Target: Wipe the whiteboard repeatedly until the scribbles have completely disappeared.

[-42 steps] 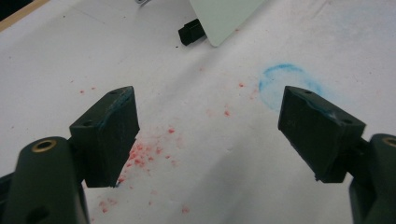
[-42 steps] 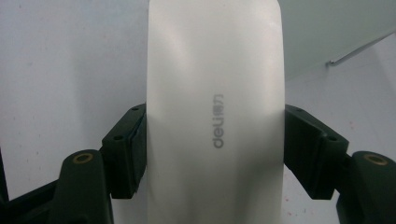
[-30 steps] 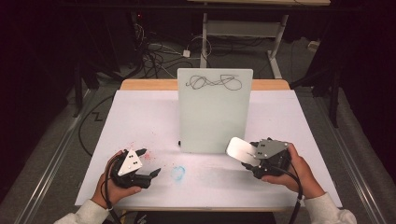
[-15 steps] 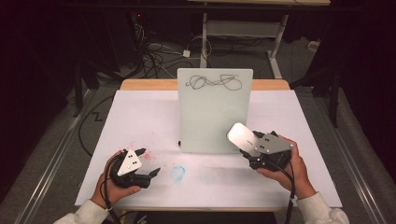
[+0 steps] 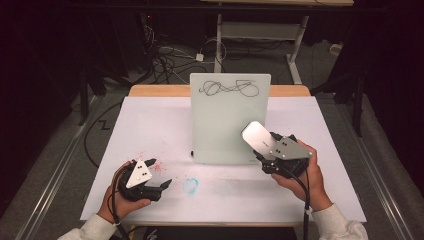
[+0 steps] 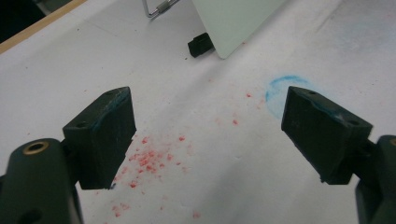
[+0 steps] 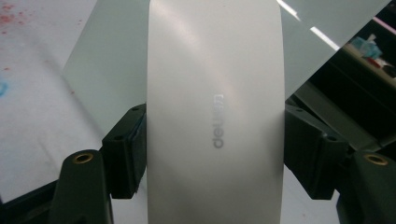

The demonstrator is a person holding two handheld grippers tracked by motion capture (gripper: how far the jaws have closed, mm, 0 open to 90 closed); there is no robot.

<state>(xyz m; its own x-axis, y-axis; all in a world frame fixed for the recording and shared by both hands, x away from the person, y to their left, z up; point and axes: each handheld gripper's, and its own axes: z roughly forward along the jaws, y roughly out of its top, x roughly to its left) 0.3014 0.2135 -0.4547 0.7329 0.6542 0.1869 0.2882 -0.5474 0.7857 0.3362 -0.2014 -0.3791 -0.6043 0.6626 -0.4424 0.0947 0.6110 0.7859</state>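
On white table [image 5: 150,125] with red specks [image 6: 149,158], left gripper [image 5: 162,185] fingers wide apart, empty, right gripper [image 5: 262,150] clamping eraser [image 7: 215,116]

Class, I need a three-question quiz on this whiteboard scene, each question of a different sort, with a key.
1. True or false: the left gripper holds the eraser.
2. Which mark lies on the table between the grippers? A) a blue ring B) a green square C) a black cross
3. Fill in: the black scribble sits near the ____ edge of the whiteboard.

Key: 1 false, the right gripper clamps it; 2 A, the blue ring; 3 top.
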